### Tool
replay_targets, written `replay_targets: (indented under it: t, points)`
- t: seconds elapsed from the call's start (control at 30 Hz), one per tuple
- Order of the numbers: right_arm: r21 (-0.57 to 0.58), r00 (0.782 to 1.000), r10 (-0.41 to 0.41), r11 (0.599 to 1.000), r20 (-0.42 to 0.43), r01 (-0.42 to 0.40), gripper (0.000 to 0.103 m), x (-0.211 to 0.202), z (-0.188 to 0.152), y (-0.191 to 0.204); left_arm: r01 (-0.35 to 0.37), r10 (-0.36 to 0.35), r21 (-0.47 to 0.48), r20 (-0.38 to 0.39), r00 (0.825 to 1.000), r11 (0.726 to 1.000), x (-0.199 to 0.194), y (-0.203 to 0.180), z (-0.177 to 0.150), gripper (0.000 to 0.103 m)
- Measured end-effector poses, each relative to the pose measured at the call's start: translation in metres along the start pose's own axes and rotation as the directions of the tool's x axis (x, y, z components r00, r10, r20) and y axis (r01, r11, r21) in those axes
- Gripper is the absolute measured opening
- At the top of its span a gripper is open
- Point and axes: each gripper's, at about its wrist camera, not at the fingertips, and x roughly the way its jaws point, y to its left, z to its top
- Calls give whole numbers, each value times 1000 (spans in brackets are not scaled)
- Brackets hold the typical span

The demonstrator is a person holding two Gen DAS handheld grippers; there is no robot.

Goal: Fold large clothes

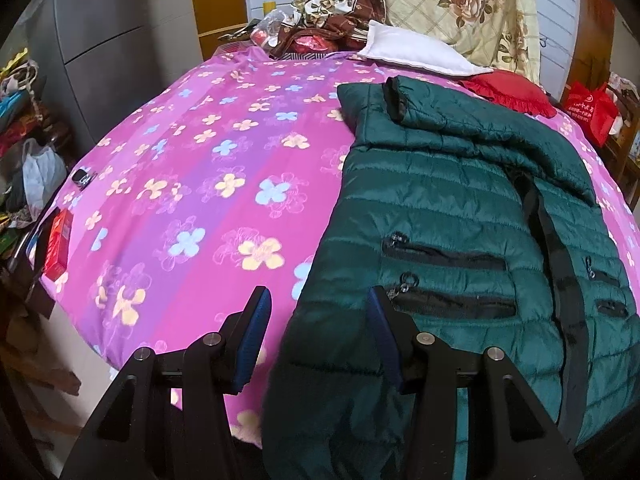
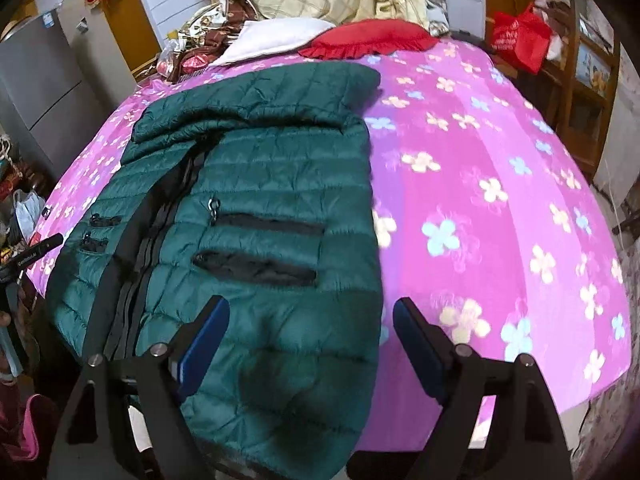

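A bed covered by a pink flowered sheet (image 1: 192,184) carries everything. Along its head edge lie a cream rose-patterned quilt (image 1: 460,4), a white pillow (image 1: 412,50), a red frilled cushion (image 1: 508,88) and a heap of brown patterned cloth (image 1: 332,20); a red box (image 1: 58,240) sits at the left edge. A red bag (image 2: 520,36) stands beyond the far right corner.

The green quilted jacket (image 1: 440,208) lies front-up, zipped, its long axis running from the foot edge toward the head edge, collar far, hem hanging over the foot edge. One sleeve is folded across the chest.

The left gripper (image 1: 318,340) hovers over the jacket's left hem edge, fingers released. The right gripper (image 2: 310,344) stands spread wide over the right hem edge, grasping nothing.
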Motion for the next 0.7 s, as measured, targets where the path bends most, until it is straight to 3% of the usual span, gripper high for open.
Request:
replay_targets:
  t: [0.27, 0.7]
  points:
    - [-19, 999, -2, 1000, -52, 1, 88, 6, -20, -5, 7, -7, -11, -37, 999, 1000, 3, 9, -14, 32]
    - [-12, 989, 65, 998, -131, -67, 90, 13, -44, -18, 144, -158, -110, -126, 979, 983, 6, 43, -29, 32]
